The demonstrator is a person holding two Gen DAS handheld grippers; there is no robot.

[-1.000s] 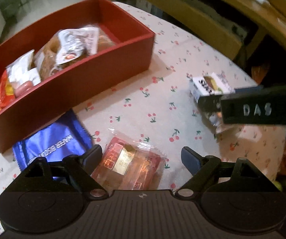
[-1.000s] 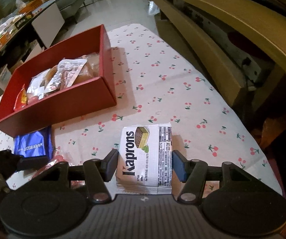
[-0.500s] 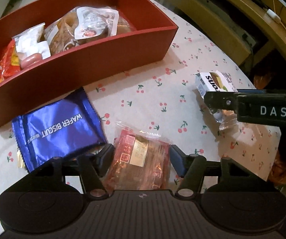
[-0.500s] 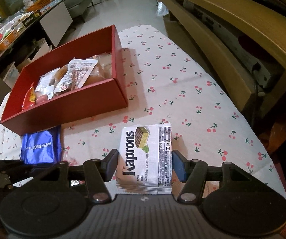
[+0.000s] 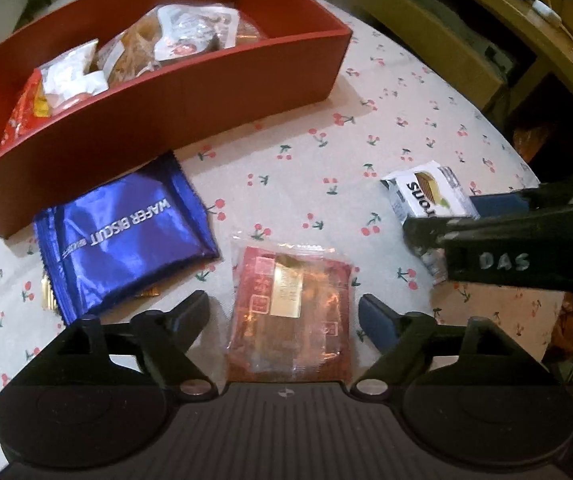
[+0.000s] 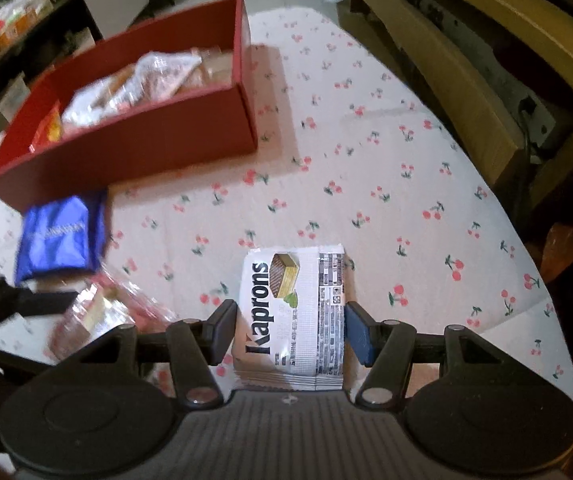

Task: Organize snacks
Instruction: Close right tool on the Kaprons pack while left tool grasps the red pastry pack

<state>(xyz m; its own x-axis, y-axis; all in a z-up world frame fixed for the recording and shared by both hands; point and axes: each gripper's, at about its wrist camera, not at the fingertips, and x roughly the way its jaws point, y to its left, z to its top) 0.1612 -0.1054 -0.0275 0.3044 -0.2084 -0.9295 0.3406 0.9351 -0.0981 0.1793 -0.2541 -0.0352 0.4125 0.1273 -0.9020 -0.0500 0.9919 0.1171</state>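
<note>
Your blue wafer pack (image 5: 126,236) at the left of the left view is shiny, crinkly foil. The red pack (image 5: 290,316) at the bottom middle sits in clear, glossy plastic wrap. The white Kaprons pack (image 6: 292,312) looks smooth with ribbed ends. The red box (image 5: 190,92) looks dull, like card. The cherry cloth (image 6: 386,184) is soft and matt. Both grippers (image 5: 284,314) (image 6: 290,330) are matt black plastic.

We are gripping the white rectangular Kaprons wafer packet (image 6: 292,312) in the right gripper (image 6: 290,330) above the cherry-print tablecloth (image 6: 386,184). The red rectangular cardboard box (image 6: 134,148) is sitting beyond, a shiny blue foil wafer pack (image 6: 56,238) lying before it.
</note>
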